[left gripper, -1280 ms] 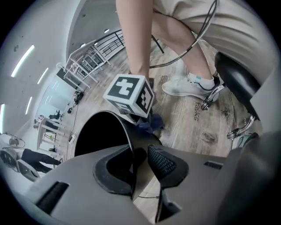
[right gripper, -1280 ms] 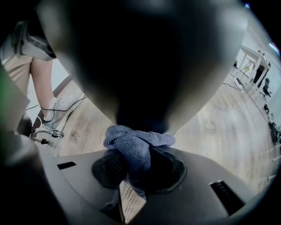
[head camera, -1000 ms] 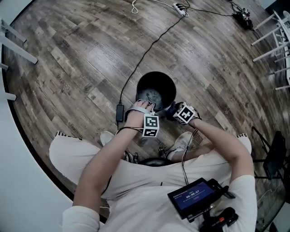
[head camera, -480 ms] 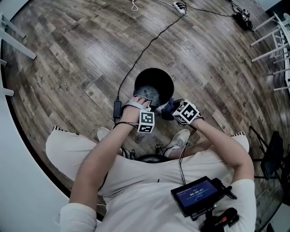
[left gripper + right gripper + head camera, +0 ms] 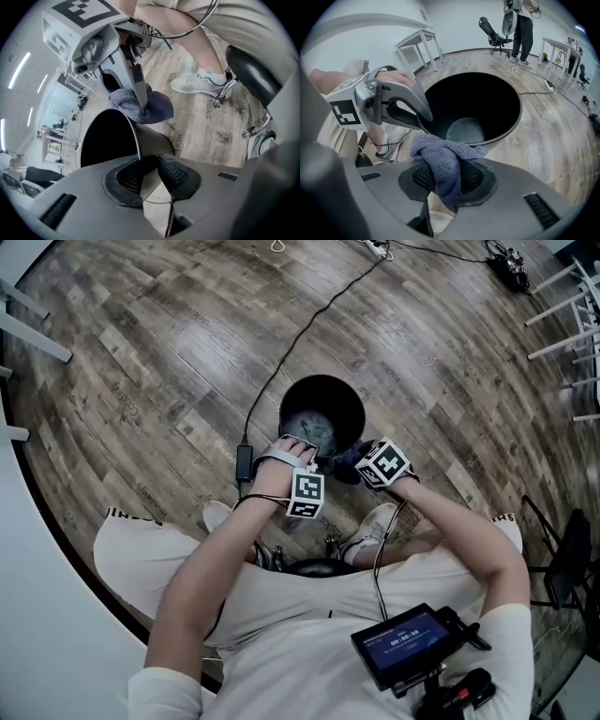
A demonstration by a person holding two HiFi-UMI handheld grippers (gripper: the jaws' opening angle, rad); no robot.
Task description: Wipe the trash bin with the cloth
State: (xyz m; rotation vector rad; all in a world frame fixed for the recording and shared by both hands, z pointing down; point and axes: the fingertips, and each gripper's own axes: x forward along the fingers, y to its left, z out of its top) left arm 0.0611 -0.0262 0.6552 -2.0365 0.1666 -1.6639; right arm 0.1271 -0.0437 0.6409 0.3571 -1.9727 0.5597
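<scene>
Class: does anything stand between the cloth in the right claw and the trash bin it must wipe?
Nothing visible does. The cloth, pinched in the right claw, sits right by the trash bin at its near rim. The left claw, whose jaws have just been closing on that rim, stands to one side, not between.
</scene>
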